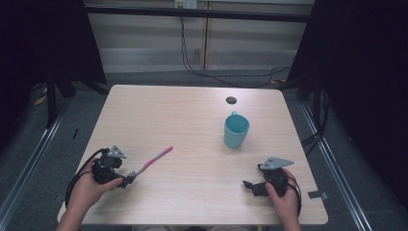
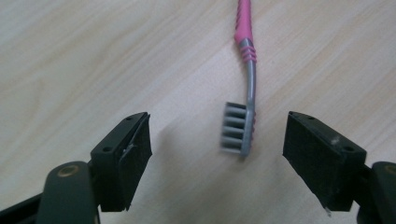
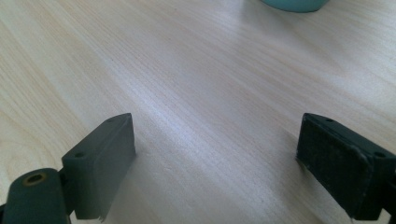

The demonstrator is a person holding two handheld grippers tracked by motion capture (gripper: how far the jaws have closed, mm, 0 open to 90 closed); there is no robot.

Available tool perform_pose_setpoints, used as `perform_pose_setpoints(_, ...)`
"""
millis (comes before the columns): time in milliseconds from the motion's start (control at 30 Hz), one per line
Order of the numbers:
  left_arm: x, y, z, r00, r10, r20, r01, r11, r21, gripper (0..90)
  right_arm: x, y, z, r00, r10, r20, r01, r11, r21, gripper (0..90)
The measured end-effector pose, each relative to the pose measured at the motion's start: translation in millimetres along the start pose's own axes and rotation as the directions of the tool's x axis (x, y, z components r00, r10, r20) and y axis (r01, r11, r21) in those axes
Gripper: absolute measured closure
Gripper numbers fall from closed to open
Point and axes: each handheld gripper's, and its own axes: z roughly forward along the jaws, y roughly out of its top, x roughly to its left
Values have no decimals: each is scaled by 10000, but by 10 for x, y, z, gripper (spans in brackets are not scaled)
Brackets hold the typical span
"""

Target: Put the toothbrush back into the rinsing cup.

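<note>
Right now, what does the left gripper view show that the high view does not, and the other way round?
The left gripper view alone shows the toothbrush's grey bristles and the left hand-held gripper's pads apart, not touching them. The high view alone shows the teal cup, the right hand-held gripper and both of the person's hands. Both share the pink toothbrush lying on the wooden table.

Toothbrush [image 1: 153,161] front-left on the table [image 1: 192,125], mug [image 1: 236,130] well apart to its right, seemingly upright.
</note>
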Motion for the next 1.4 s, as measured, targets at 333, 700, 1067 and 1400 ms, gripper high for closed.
perform_pose_setpoints(333, 4, 361, -6, 9986, 202, 493, -244, 9960, 865, 242, 0, 0, 0, 10000, 2, 5, -2, 10000, 2, 109)
perform_pose_setpoints(700, 46, 536, 168, 9977, 37, 670, -130, 9903, 1387, 311, -2, 1, 0, 10000, 4, -24, -4, 10000, 4, 107)
perform_pose_setpoints(1067, 37, 641, 285, 9976, 244, 648, -361, 9819, 1861, 376, -1, 0, 0, 10000, 1, -21, -1, 10000, 5, 107)
perform_pose_setpoints(1400, 24, 780, 367, 9959, 231, 878, -407, 9780, 2045, 475, -1, 0, 0, 10000, 1, -19, -1, 10000, 6, 107)
